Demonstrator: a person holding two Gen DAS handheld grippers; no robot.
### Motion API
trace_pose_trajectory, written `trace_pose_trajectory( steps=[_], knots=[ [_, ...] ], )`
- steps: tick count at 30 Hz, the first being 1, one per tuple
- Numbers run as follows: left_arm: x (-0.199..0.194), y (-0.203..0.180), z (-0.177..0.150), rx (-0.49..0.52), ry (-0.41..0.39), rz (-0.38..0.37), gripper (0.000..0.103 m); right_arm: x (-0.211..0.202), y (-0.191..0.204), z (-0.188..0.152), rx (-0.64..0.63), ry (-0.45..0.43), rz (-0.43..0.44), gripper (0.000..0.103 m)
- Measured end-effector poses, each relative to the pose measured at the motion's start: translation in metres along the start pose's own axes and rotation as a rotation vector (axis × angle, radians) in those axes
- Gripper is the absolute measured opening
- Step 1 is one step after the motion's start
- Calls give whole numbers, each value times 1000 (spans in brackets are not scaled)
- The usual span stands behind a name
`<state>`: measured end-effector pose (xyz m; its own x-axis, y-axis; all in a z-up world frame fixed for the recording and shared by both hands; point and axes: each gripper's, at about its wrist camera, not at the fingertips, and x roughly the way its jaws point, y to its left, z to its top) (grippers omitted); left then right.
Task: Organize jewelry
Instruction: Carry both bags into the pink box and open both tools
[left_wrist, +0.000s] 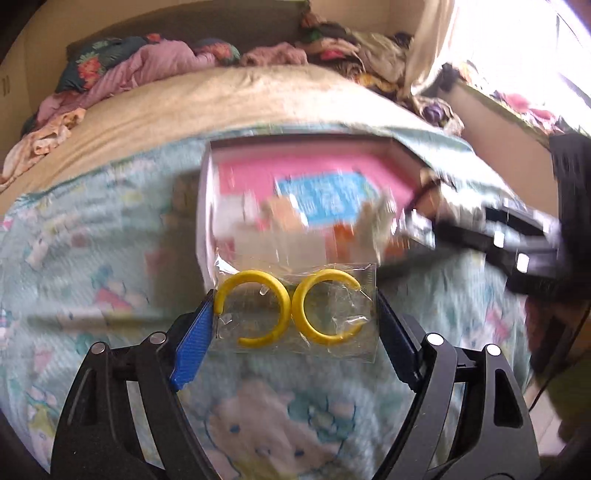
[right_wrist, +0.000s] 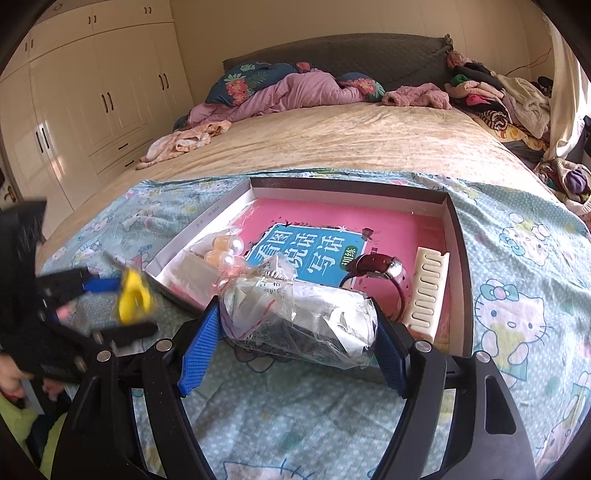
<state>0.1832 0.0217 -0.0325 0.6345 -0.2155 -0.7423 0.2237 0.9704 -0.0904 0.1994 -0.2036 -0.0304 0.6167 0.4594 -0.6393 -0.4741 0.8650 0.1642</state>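
My left gripper (left_wrist: 295, 314) is shut on a clear packet of two yellow hoop earrings (left_wrist: 291, 310), held above the bedspread just in front of the shallow cardboard box (left_wrist: 207, 206). In the right wrist view the left gripper (right_wrist: 110, 295) shows at the left with the yellow earrings (right_wrist: 131, 295). My right gripper (right_wrist: 295, 325) is shut on a crumpled clear plastic bag (right_wrist: 295, 321) holding paper and small items, at the box's near edge (right_wrist: 463, 258). The right gripper (left_wrist: 424, 221) appears blurred over the box in the left wrist view.
Inside the box lie a pink book (right_wrist: 306, 240), pearl earrings (right_wrist: 229, 251), a dark red watch (right_wrist: 376, 269) and a cream comb (right_wrist: 428, 295). The box sits on a Hello Kitty blanket (right_wrist: 517, 295) on a bed with piled clothes (right_wrist: 491, 96). Wardrobes (right_wrist: 92, 92) stand at the left.
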Motion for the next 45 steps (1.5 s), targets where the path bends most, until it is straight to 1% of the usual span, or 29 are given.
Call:
trace_pose_trajectory(
  steps=[4,8,24,31,37,39,41,45],
  knots=[
    [12,6,19,-29,-10,10,74,6,-2,1,-7,7,-6,74],
    [22,8,29,-39,-9,15,74,12,-5,2,-2,15,-10,74],
    [50,10,30,-69,23,11,74,37,-11,2,-11,40,-30,74],
    [56,11,32,-79,22,9,74,46,-10,5,-34,32,-56,74],
    [60,12,34,-87,22,5,74,47,-11,6,-19,40,-40,76],
    [59,12,35,-85,23,5,74,45,-11,5,-12,39,-33,79],
    [59,12,34,-86,23,3,74,42,-11,5,-8,31,-31,85],
    [59,11,34,-87,25,0,74,34,-9,3,-3,21,-30,87]
  ],
)
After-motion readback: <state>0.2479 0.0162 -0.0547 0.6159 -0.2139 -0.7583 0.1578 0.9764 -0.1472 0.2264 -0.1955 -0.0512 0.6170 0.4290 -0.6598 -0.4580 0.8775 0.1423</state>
